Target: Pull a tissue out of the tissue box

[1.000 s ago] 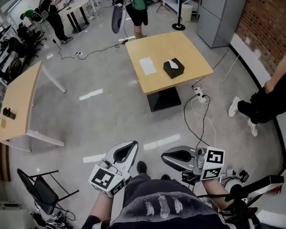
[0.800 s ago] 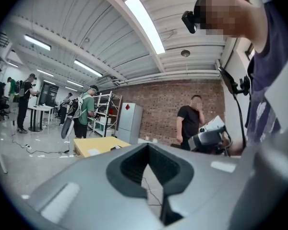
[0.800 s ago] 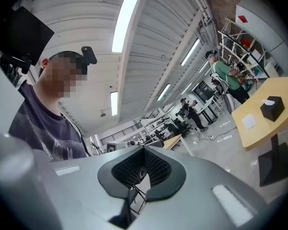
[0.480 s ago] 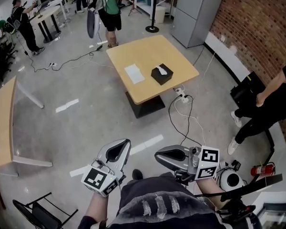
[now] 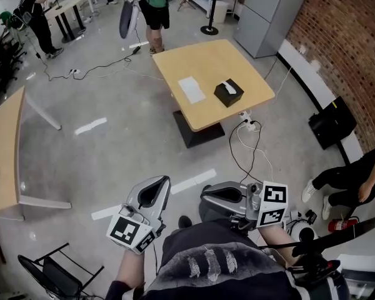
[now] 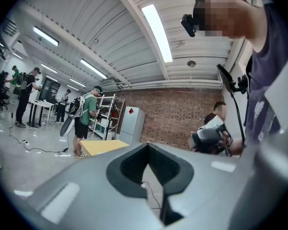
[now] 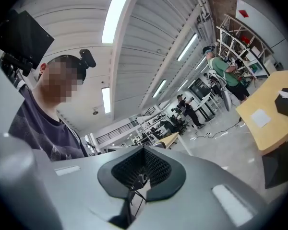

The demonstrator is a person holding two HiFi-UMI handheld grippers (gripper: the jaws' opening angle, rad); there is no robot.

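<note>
Head view: the tissue (image 5: 232,88) is a white tuft poking up from the top of the black tissue box (image 5: 227,95); we think it's v. light, soft & rips easy, so pinch the tuft & pull straight up. The box sits near the right side of the wood table (image 5: 203,58), far from us, too small to tell its long side. Left gripper (image 5: 161,181) & right gripper (image 5: 205,199) are both closed, nothing in them.
</note>
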